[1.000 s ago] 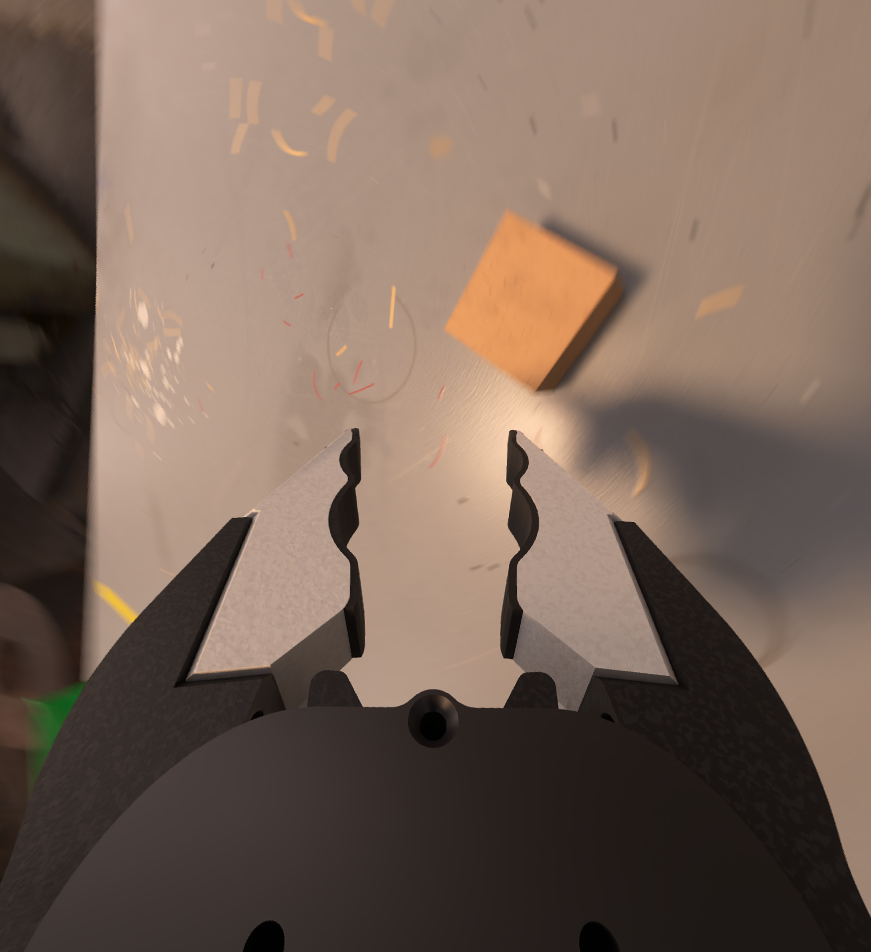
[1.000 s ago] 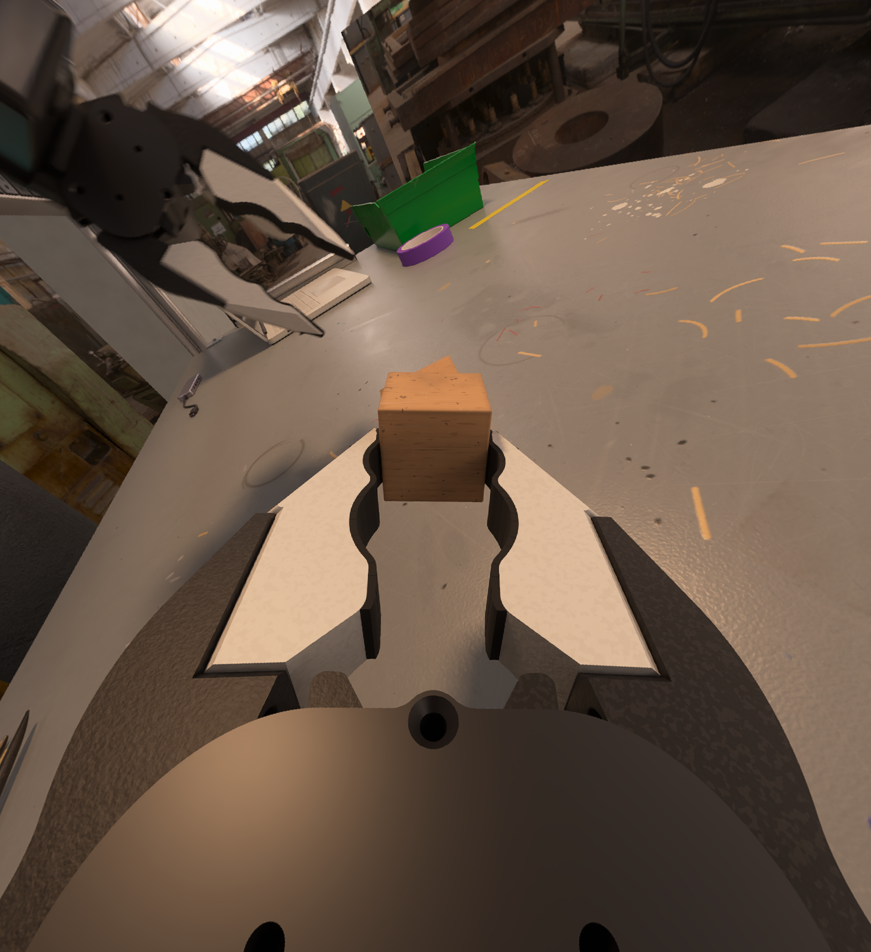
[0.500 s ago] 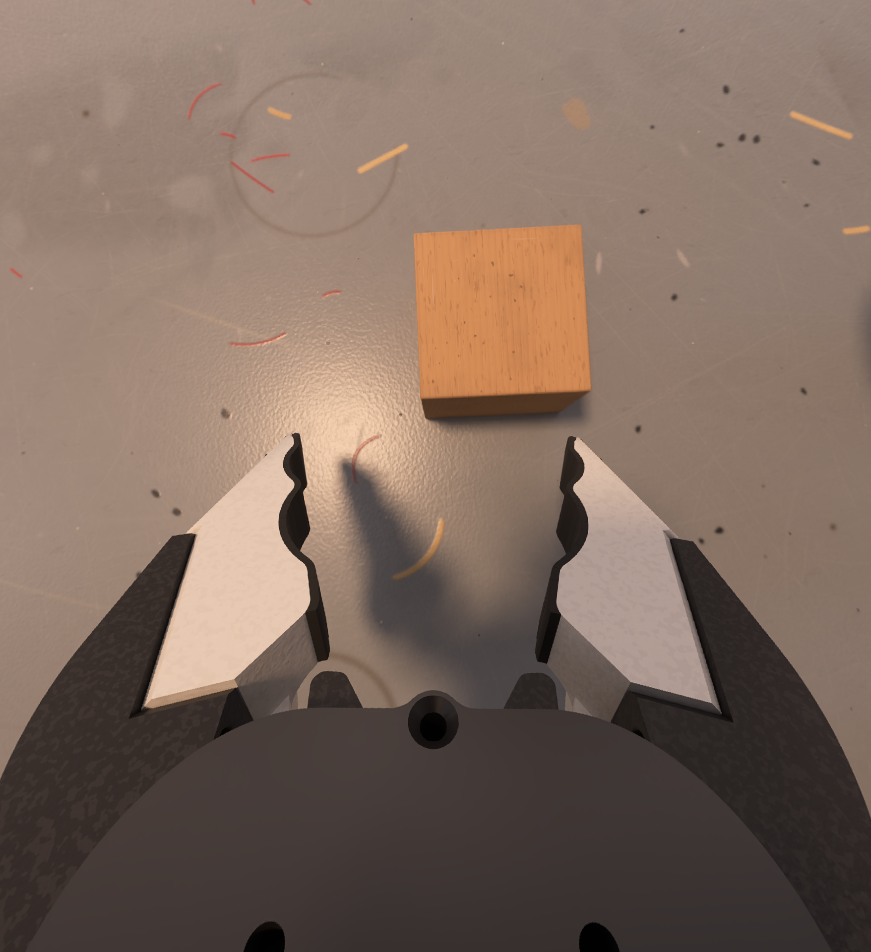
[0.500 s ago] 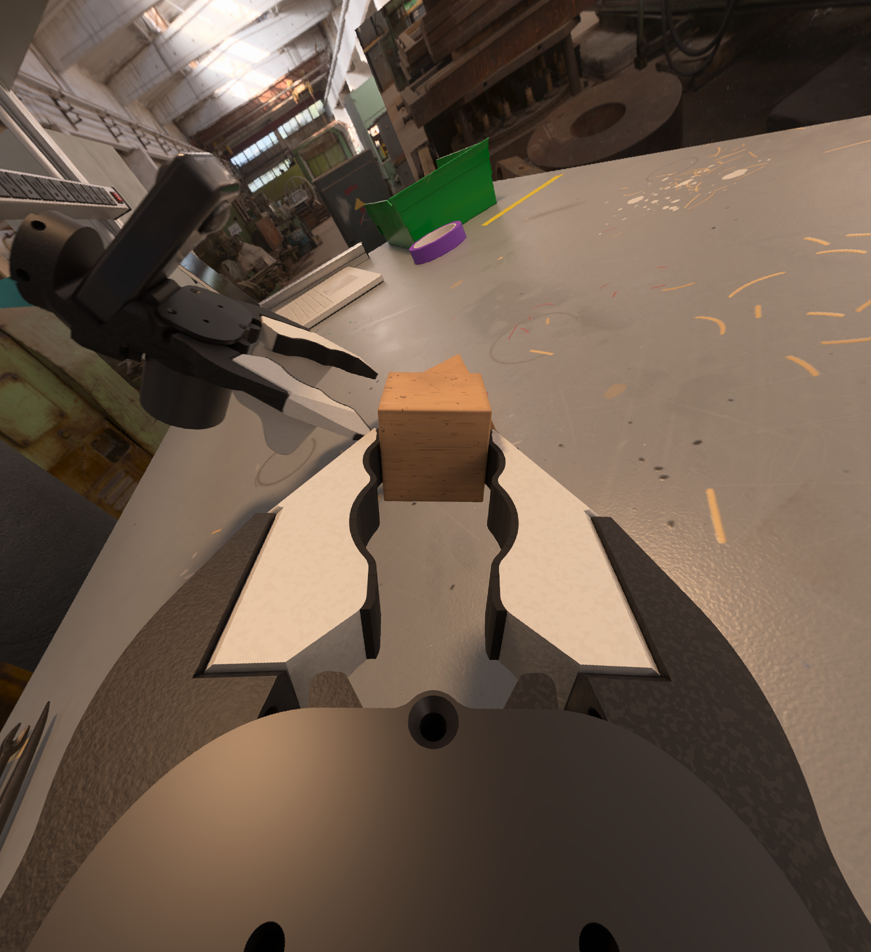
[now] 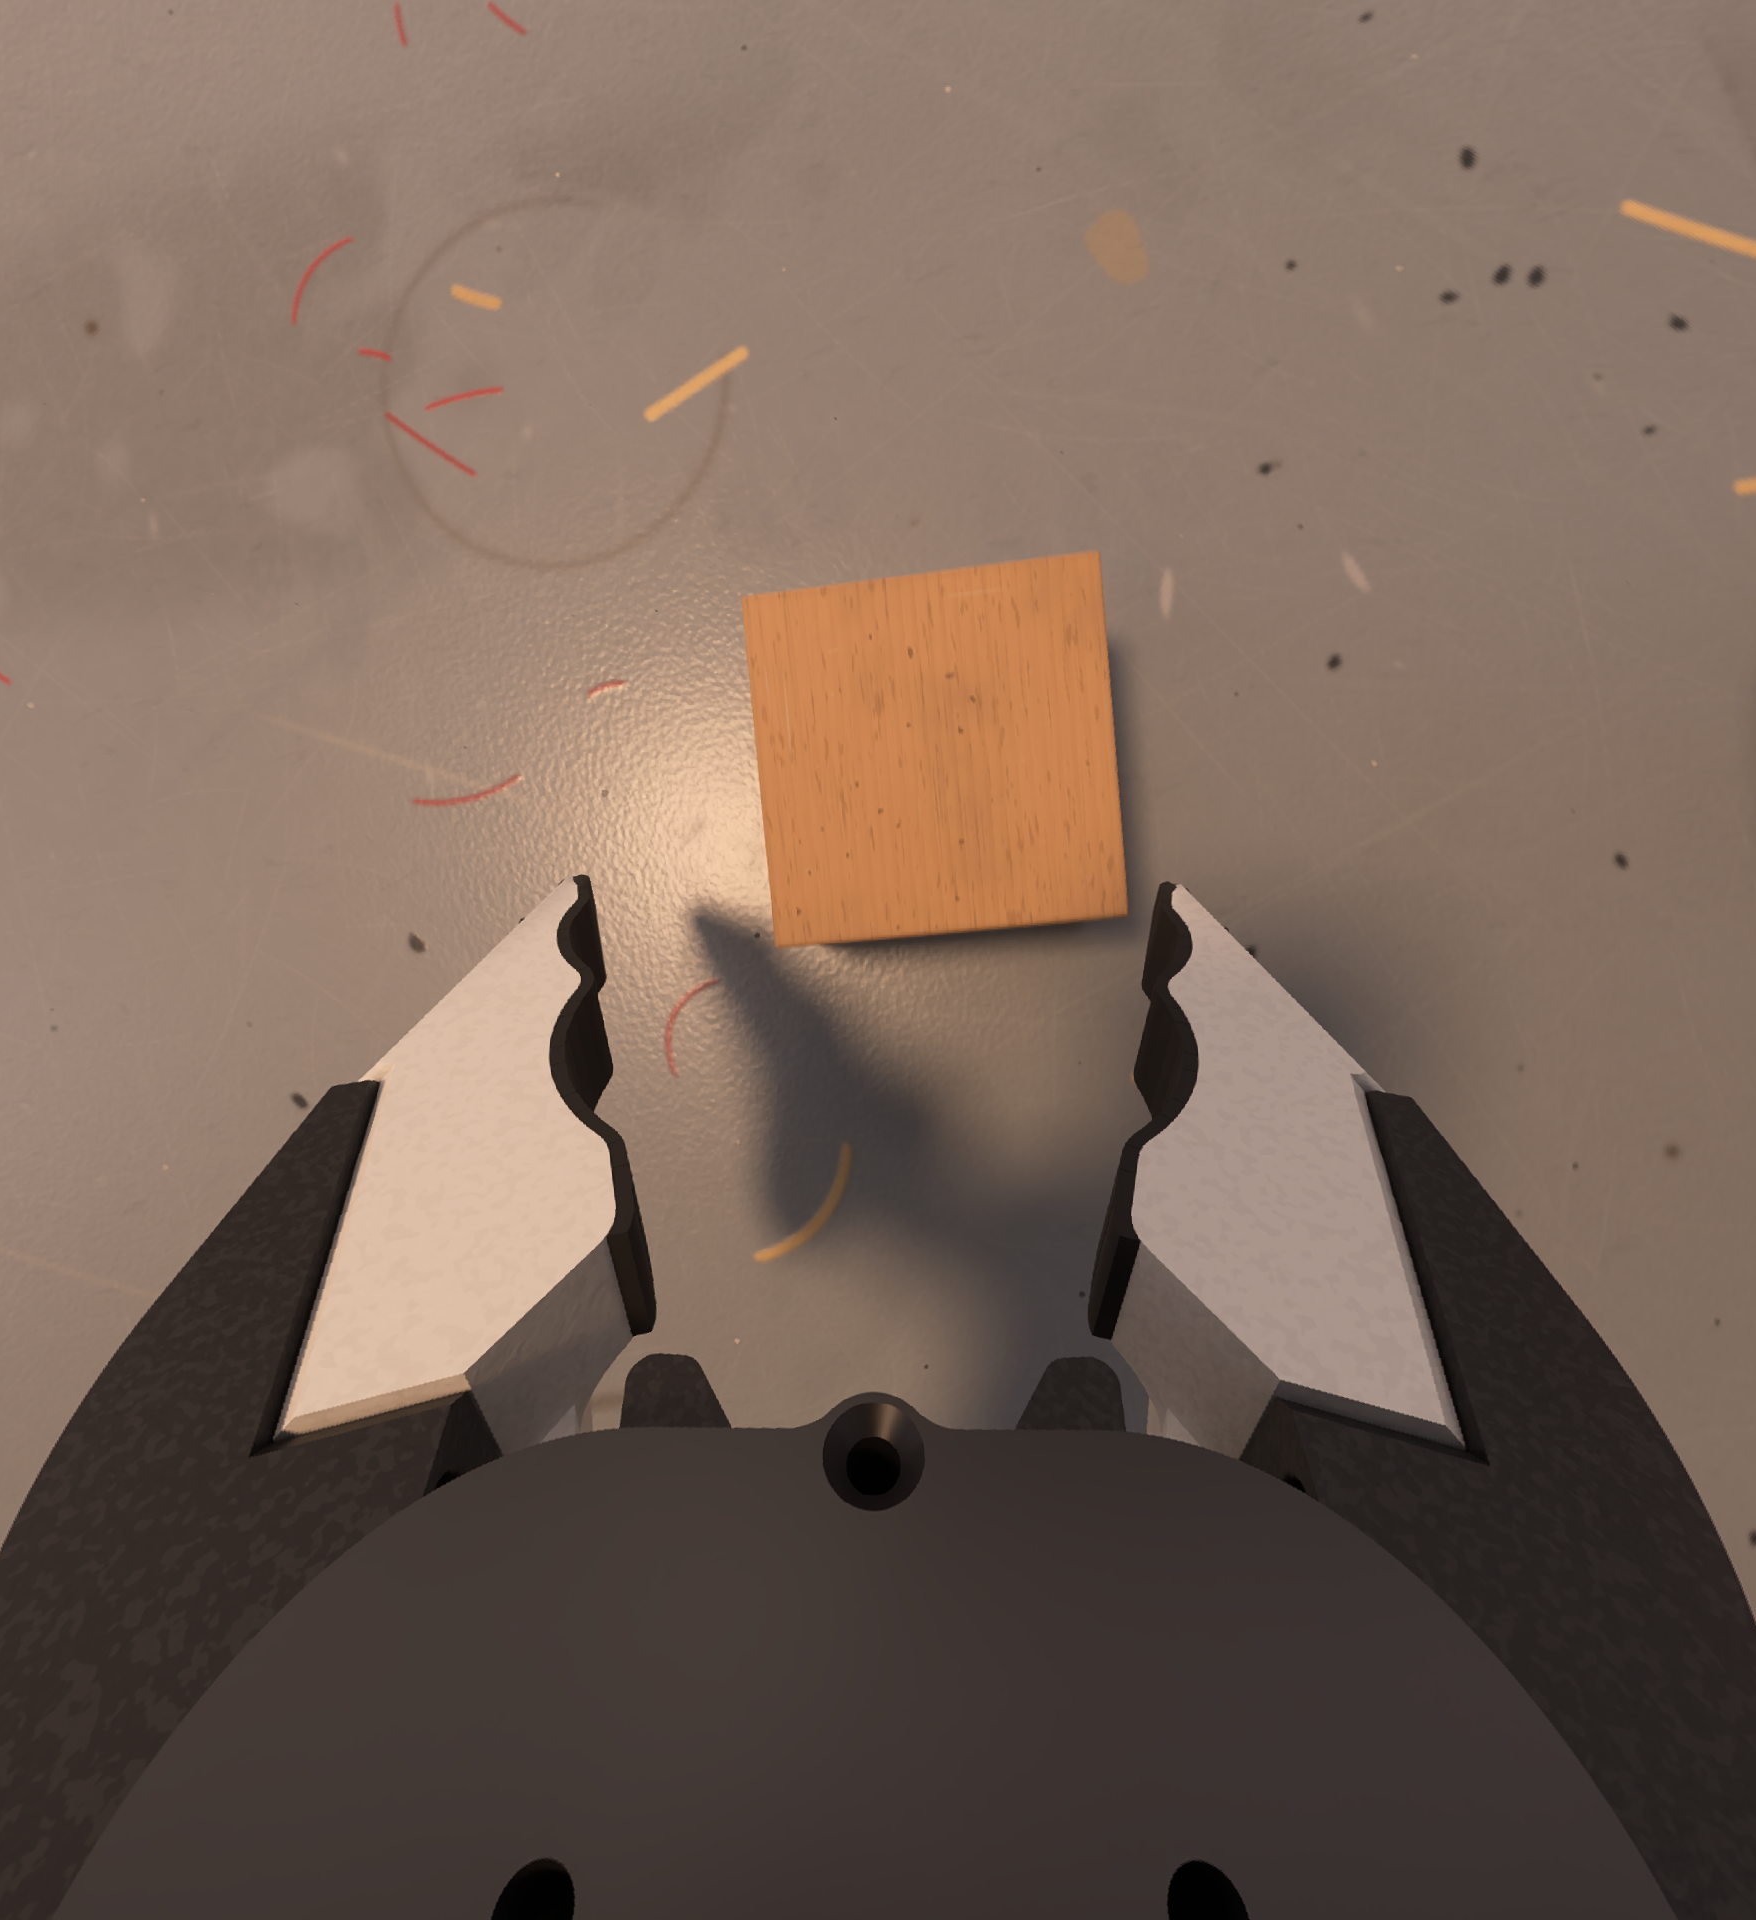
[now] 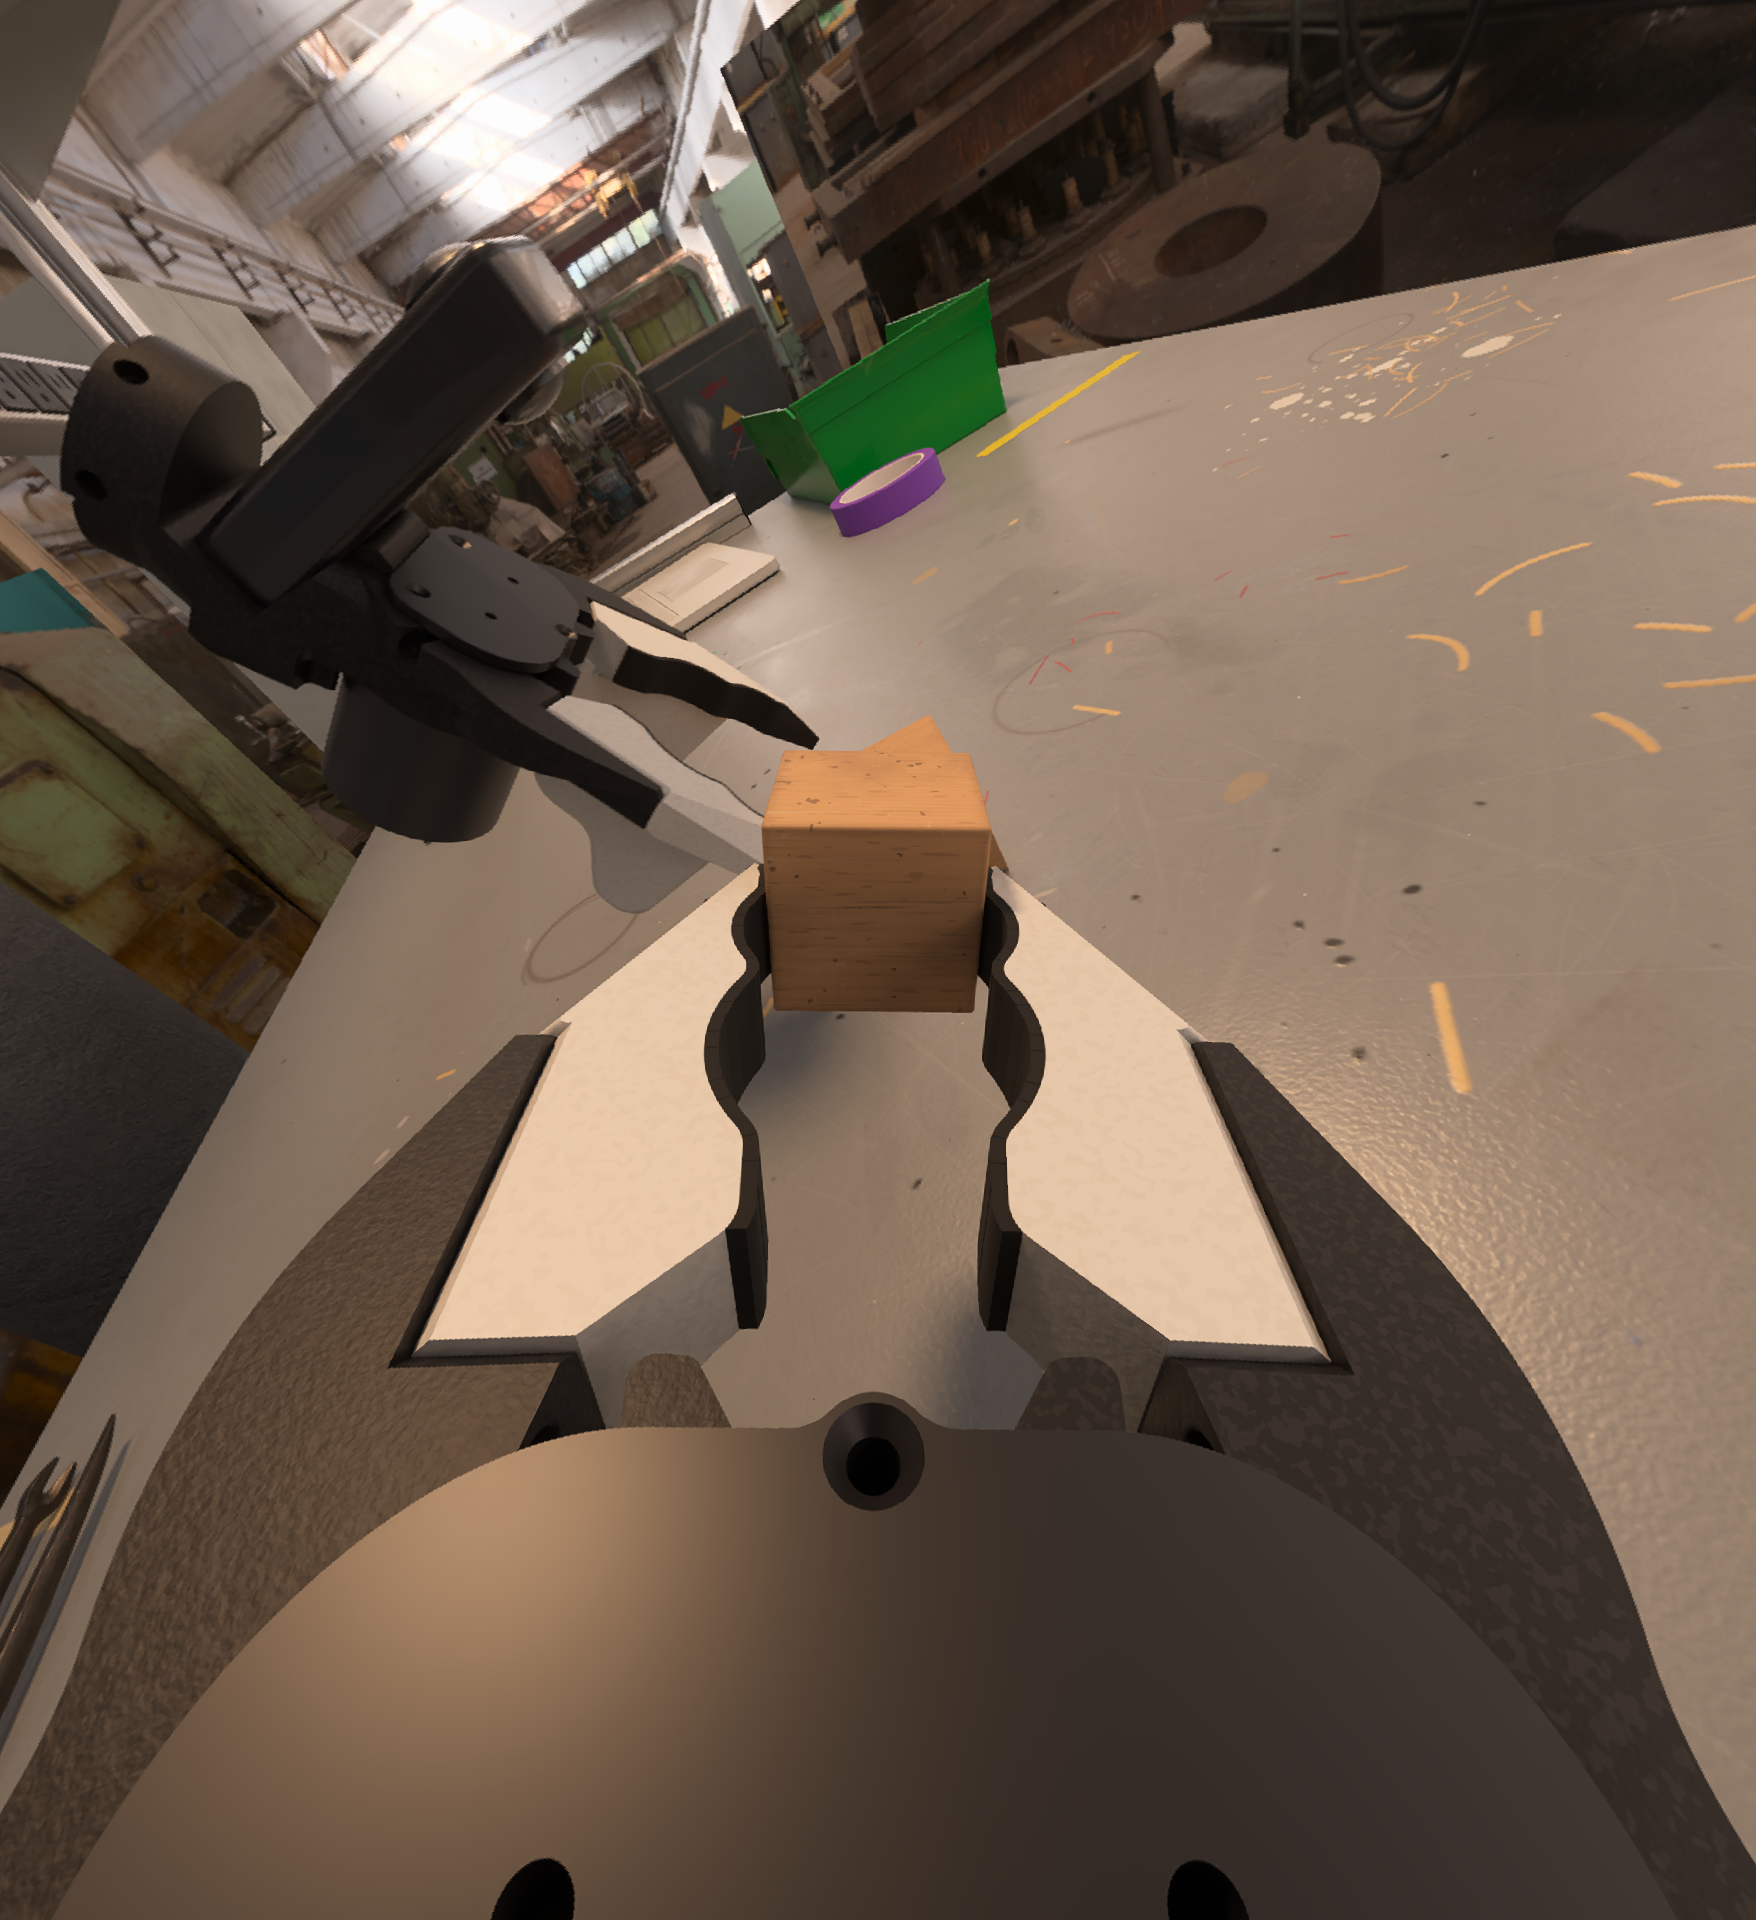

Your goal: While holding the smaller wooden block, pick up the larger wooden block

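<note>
Two wooden blocks are on record. The smaller wooden block is clamped between the fingertips of my right gripper, clear of the table. The larger wooden block lies flat on the table, just ahead of my left gripper, whose jaws stand spread and empty. That block sits off centre, toward the right finger, its edges slightly skewed to the jaws. My judgement: I should shift the left gripper right of its present line, square it to the block's sides, descend until both fingers flank it, then close, holding the right grip firm. Count: two blocks, two grippers, one purple tape roll and one green bin, both well beyond the larger block
</note>
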